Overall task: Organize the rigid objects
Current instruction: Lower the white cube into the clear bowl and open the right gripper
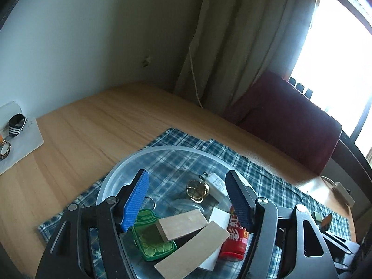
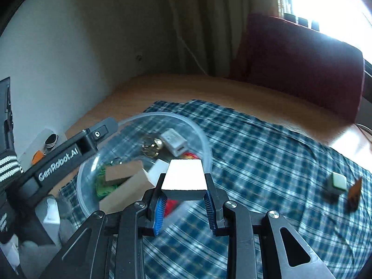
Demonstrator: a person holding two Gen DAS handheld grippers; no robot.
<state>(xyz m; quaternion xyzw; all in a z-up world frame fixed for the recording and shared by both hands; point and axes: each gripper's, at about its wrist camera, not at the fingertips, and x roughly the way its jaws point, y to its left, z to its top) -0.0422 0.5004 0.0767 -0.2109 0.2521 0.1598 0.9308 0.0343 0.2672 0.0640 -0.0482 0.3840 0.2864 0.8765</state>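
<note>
My clear bowl (image 2: 204, 137) on the plaid cloth (image 2: 267, 162) already holds several items; my left gripper (image 1: 187, 200) hangs spread and empty above it. My right gripper (image 2: 184, 205) pinches 1 white block (image 2: 184, 177) by its 2 flat sides near the rim: it looks light, stiff, slightly slick.

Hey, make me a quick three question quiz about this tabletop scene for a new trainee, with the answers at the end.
1. True or false: the left gripper is shut on a wooden block.
2. What does the right gripper hold? A) white block B) red bottle C) charger
3. What cloth lies under the clear bowl?

Key: 1 false, its fingers are open. 2 A. 3 The blue plaid cloth.
</note>
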